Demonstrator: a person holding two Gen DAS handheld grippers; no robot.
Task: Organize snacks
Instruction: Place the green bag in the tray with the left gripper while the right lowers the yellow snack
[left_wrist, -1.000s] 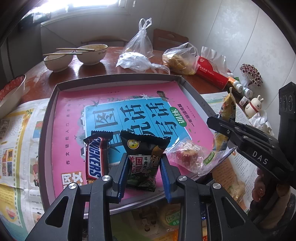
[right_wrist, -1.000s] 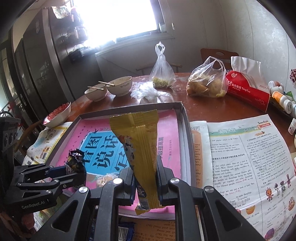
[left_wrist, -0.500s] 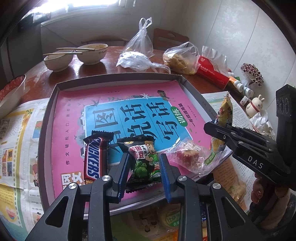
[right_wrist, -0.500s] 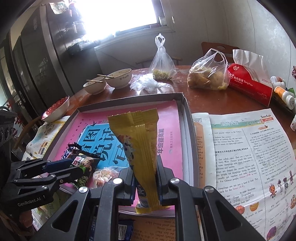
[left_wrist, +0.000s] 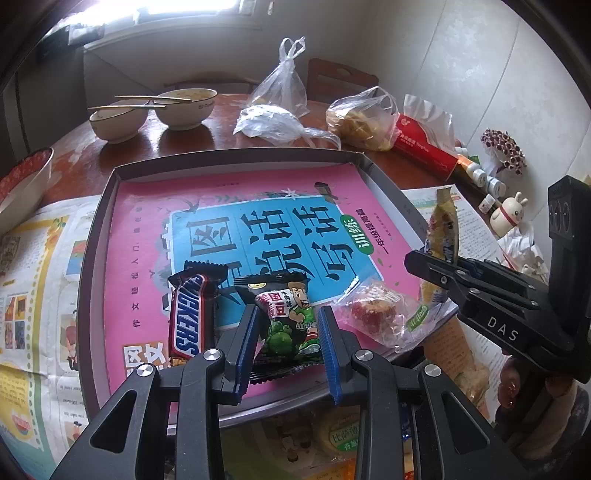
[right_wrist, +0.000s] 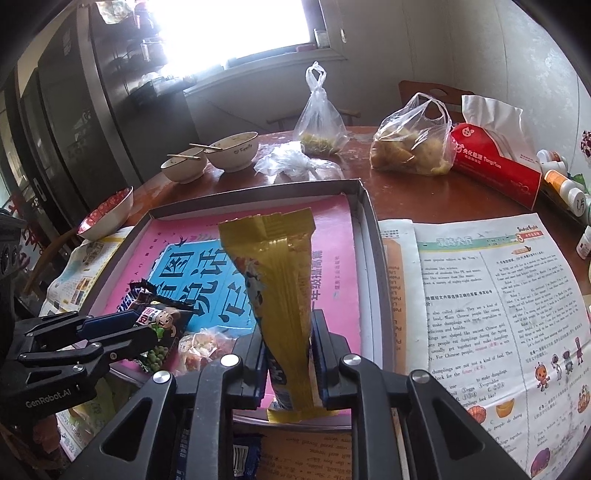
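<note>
Nearest, left hand-held gripper (left_wrist: 286, 345) sits narrow around the black-and-green pea snack packet (left_wrist: 284, 325) lying in the tray (left_wrist: 96, 236), and right hand-held gripper (right_wrist: 290, 360), jaws just eased slightly, pinches the upright yellow snack packet (right_wrist: 275, 295) over the tray's near right edge. To place well, I'd lower the yellow packet flat beside the clear-wrapped sweet (left_wrist: 373, 308), then let go without nudging the row. The tray, lined with a pink book cover (left_wrist: 236, 206), also holds a Snickers bar (left_wrist: 188, 317); beyond on the counter (left_wrist: 221, 129), two bowls (left_wrist: 184, 107) with chopsticks.
</note>
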